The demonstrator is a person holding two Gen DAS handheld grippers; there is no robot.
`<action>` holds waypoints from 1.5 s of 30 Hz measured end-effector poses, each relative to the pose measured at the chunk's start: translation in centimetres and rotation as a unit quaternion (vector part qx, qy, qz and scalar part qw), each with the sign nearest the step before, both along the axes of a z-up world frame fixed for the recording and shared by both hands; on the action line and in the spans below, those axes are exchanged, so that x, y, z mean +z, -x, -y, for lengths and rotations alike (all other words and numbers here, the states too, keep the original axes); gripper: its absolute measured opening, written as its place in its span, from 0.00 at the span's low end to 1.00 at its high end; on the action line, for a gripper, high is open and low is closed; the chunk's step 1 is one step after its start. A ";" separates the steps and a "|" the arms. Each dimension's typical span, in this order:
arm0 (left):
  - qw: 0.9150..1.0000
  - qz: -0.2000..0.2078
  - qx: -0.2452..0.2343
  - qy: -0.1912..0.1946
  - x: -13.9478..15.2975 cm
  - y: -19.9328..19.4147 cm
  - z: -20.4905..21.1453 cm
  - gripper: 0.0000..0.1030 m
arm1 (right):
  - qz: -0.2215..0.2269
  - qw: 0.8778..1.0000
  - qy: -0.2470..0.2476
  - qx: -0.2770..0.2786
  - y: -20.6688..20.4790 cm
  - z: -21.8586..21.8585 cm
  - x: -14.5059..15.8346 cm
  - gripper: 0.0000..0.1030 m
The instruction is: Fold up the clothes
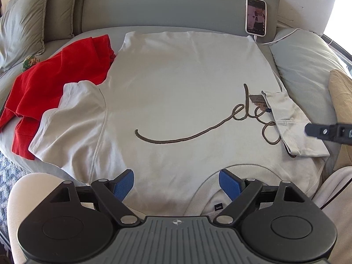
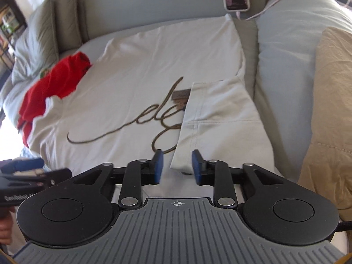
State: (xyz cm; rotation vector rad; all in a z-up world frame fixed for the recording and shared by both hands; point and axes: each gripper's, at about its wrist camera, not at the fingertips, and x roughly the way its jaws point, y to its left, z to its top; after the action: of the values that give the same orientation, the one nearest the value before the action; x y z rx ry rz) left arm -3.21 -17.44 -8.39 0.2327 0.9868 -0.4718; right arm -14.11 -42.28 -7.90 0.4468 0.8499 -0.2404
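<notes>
Both tools (image 1: 176, 183) (image 2: 177, 165) released; T-shirt (image 1: 176, 88) lies lengthwise, collar toward them.

right tool (image 2: 177, 165) parted, empty | over folded sleeve (image 2: 220, 118) | white T-shirt (image 2: 136, 66)

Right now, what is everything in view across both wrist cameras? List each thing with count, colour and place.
T-shirt: one, off-white, brown script, flat on the sofa seat, one sleeve folded in.
Red garment: one, bunched beside the other sleeve.
Phone: one, pale case, propped on the backrest, cable attached.
Cushions: grey, at the corners.
Beige fabric: one, far edge.
Left gripper: black, blue pads, open, near the collar.
Right gripper: open, at the folded sleeve.
</notes>
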 end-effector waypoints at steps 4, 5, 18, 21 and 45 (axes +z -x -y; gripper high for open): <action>1.000 0.001 -0.004 -0.005 -0.1 0.2 0.5 0.82 | 0.013 0.996 -0.007 -0.083 0.0 3.3 0.5 0.24; 1.000 0.002 -0.005 -0.006 -0.1 0.3 0.5 0.82 | 0.013 0.995 -0.013 -0.093 -0.8 4.1 0.2 0.22; 1.000 -0.012 0.027 -0.003 -0.4 -0.6 -1.1 0.82 | -0.113 0.981 0.112 -0.114 -4.1 4.4 -4.9 0.16; 1.000 -0.013 0.025 0.004 -0.4 -0.4 -1.2 0.82 | -0.102 0.982 0.117 -0.109 -3.0 3.5 -2.6 0.19; 0.951 -0.005 0.278 0.133 3.8 -4.6 -18.3 0.80 | 0.006 0.998 -0.066 0.006 -1.9 -4.1 6.0 0.58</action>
State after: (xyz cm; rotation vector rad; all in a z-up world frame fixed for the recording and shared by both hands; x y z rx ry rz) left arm 1.39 0.85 -4.60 -0.2895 0.9390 -0.0837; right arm -12.17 -38.16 -1.86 0.5657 0.8593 -0.1699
